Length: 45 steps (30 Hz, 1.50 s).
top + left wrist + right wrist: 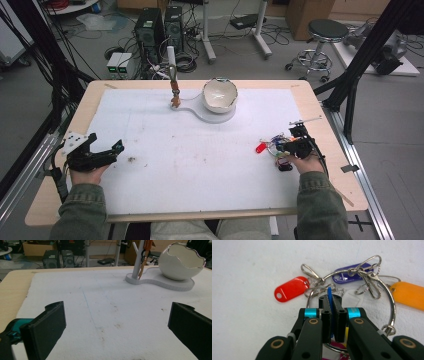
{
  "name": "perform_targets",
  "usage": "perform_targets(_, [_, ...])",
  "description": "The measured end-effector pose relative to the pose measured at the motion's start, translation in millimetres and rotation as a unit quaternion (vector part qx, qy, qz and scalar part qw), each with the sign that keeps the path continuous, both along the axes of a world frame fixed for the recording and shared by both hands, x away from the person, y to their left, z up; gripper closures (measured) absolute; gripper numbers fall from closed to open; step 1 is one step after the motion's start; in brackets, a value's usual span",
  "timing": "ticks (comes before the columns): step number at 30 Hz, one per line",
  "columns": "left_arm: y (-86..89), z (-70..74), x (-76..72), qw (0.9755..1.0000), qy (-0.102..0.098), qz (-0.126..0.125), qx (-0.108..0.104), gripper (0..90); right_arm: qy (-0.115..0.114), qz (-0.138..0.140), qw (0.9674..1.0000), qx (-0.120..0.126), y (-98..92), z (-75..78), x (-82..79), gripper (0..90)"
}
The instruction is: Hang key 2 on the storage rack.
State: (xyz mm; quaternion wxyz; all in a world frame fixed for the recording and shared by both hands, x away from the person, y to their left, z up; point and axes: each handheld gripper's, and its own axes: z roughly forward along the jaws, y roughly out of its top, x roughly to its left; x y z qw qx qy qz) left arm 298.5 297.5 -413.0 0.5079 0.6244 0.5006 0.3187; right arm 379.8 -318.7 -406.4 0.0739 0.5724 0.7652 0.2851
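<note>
A bunch of plastic key tags on a metal ring (364,273) lies on the white mat at the right. It holds a red tag (291,288), a purple tag (348,277), an orange tag (409,295) and a white tag (353,298). My right gripper (331,301) is shut on a thin blue tag (329,293) standing on edge; in the high view it (282,146) sits by the red tag (260,148). My left gripper (104,144) rests at the mat's left edge with its jaws wide open (117,325) and nothing between them.
A white stand (215,116) at the back middle carries a cracked-egg bowl (220,94) and a post (171,75) with an orange-brown tag hung on it (144,255). The mat (200,160) has small dark stains. Computer towers, cables and a stool (325,35) stand beyond the table.
</note>
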Motion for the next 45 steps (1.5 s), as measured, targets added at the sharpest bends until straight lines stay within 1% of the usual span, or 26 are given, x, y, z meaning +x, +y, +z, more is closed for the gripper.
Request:
perform_targets(5, [-0.2, 0.1, -0.1, 1.0000, -0.001, 0.000, -0.002, 2.0, -0.014, -0.004, 0.9993, 0.034, -6.5, 8.4, -2.2, 87.7])
perform_targets(6, [-0.1, 0.1, -0.1, 1.0000, -0.002, 0.000, -0.001, 2.0, -0.014, -0.006, 0.9990, 0.041, -7.4, 10.7, -2.8, 87.7])
perform_targets(10, [0.0, 0.2, -0.3, 1.0000, -0.001, 0.001, -0.001, 2.0, -0.026, -0.002, 0.9986, 0.045, -7.9, 18.6, -4.2, 87.7])
perform_targets(15, [0.2, 0.5, -0.6, 1.0000, -0.001, 0.001, -0.001, 2.0, -0.035, 0.005, 0.9976, 0.060, -4.5, 28.8, -4.7, 87.7])
perform_targets(16, [0.4, 0.5, -0.7, 1.0000, -0.001, 0.001, -0.001, 2.0, -0.038, 0.008, 0.9971, 0.066, -3.9, 30.8, -4.6, 87.7])
perform_targets(19, [0.5, 0.5, -0.8, 1.0000, -0.001, 0.001, -0.002, 1.9, -0.047, 0.013, 0.9962, 0.072, -0.6, 37.7, -5.6, 87.7])
perform_targets(20, [0.5, 0.5, -0.8, 1.0000, -0.001, 0.001, -0.002, 2.0, -0.049, 0.016, 0.9956, 0.078, 0.7, 40.3, -6.3, 87.7])
perform_targets(22, [0.5, 0.5, -0.8, 1.0000, -0.001, 0.001, -0.002, 1.9, -0.056, 0.024, 0.9929, 0.102, 2.6, 45.9, -8.2, 87.7])
perform_targets(23, [0.5, 0.6, -0.8, 1.0000, -0.001, 0.001, -0.002, 2.0, -0.060, 0.026, 0.9923, 0.105, 4.1, 48.7, -8.9, 87.7])
perform_targets(25, [0.4, 0.6, -1.0, 1.0000, -0.001, 0.001, -0.002, 2.0, -0.067, 0.027, 0.9921, 0.103, 6.4, 54.6, -10.0, 87.7])
perform_targets(30, [0.6, 0.8, -1.1, 1.0000, -0.002, 0.001, -0.003, 2.0, -0.082, 0.027, 0.9900, 0.111, 7.2, 68.0, -11.5, 87.7])
perform_targets(38, [0.6, 0.9, -1.3, 1.0000, -0.002, 0.002, -0.003, 2.0, -0.105, 0.031, 0.9879, 0.110, 11.0, 87.5, -15.3, 87.7])
perform_targets(41, [0.7, 0.8, -1.1, 1.0000, -0.001, 0.001, -0.004, 2.0, -0.115, 0.036, 0.9859, 0.116, 12.7, 93.7, -16.4, 87.7])
perform_targets(45, [0.4, 0.7, -1.0, 1.0000, -0.001, 0.001, -0.004, 2.0, -0.120, 0.045, 0.9843, 0.121, 18.5, 101.3, -16.6, 87.7])
